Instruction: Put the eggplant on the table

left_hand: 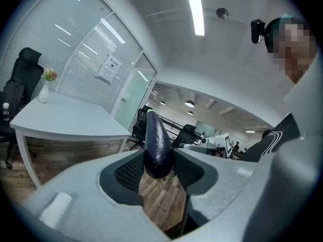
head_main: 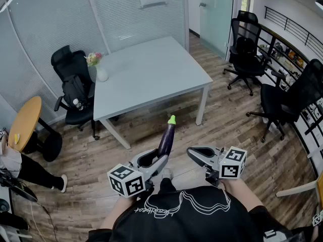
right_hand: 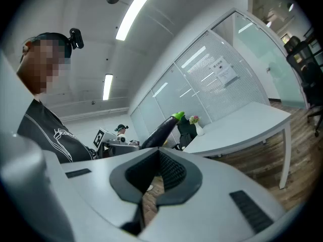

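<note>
A long dark purple eggplant [head_main: 166, 139] with a green stem stands tilted in the air, stem end up and toward the table. My left gripper [head_main: 159, 159] is shut on its lower end. In the left gripper view the eggplant [left_hand: 157, 142] is pressed between both ribbed pads. In the head view my right gripper [head_main: 192, 153] hovers just to the right of the eggplant, a little apart from it. It is shut and holds nothing. In the right gripper view [right_hand: 157, 156] the eggplant [right_hand: 160, 130] shows beyond the jaws. The white table [head_main: 146, 77] stands ahead across the wooden floor.
A white vase with flowers [head_main: 100, 70] sits at the table's left edge. A black office chair [head_main: 74, 87] stands left of the table, and more black chairs [head_main: 245, 52] stand to the right. A round wooden table [head_main: 22, 122] is at the far left.
</note>
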`<state>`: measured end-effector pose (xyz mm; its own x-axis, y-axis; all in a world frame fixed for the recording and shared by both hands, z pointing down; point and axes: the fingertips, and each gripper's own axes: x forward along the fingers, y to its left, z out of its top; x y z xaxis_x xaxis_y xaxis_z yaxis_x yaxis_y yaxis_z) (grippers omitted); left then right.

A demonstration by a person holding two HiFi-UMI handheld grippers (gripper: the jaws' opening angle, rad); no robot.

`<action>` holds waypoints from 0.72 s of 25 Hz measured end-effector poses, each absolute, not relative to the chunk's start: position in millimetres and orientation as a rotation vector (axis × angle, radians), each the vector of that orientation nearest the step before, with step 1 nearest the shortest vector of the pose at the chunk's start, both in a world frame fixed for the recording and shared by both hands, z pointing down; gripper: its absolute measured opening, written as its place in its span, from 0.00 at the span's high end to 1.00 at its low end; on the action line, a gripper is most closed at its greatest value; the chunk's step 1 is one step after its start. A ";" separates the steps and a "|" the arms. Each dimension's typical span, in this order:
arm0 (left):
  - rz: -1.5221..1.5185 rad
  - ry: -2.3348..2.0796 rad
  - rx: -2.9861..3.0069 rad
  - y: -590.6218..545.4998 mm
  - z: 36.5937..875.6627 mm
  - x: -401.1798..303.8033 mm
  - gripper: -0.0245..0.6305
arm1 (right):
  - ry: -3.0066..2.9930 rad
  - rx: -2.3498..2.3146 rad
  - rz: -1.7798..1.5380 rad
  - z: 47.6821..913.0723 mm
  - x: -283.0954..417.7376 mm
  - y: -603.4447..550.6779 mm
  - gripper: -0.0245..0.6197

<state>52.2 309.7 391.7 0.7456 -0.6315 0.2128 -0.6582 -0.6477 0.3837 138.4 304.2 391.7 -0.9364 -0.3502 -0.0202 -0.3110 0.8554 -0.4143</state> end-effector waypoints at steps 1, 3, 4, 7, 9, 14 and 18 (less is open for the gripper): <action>0.083 -0.980 2.508 308.9 390.3 52.2 0.68 | 2.935 -0.525 -0.628 390.6 137.9 303.3 0.95; 0.083 -0.978 2.514 307.8 387.6 52.3 0.68 | 2.937 -0.525 -0.622 388.4 137.1 302.1 0.95; 0.083 -0.979 2.517 307.7 386.4 52.4 0.68 | 2.939 -0.525 -0.619 387.4 136.9 302.1 0.95; 0.083 -0.982 2.525 308.4 384.8 54.9 0.68 | 2.941 -0.521 -0.607 385.6 138.9 303.2 0.95; 0.083 -0.984 2.531 307.8 384.4 56.6 0.68 | 2.938 -0.523 -0.598 384.7 140.9 302.8 0.95; 0.087 -0.985 2.534 301.7 383.1 58.1 0.68 | 2.895 -0.552 -0.641 384.3 146.3 288.9 0.95; 0.083 -0.997 2.518 292.3 387.6 54.2 0.68 | 2.887 -0.561 -0.689 390.9 146.9 277.8 0.95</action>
<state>54.2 292.3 387.6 0.7400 -0.6394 0.2088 -0.6652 -0.6497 0.3679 146.9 277.8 390.9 -0.9240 -0.3812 -0.0313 -0.3259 0.8275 -0.4572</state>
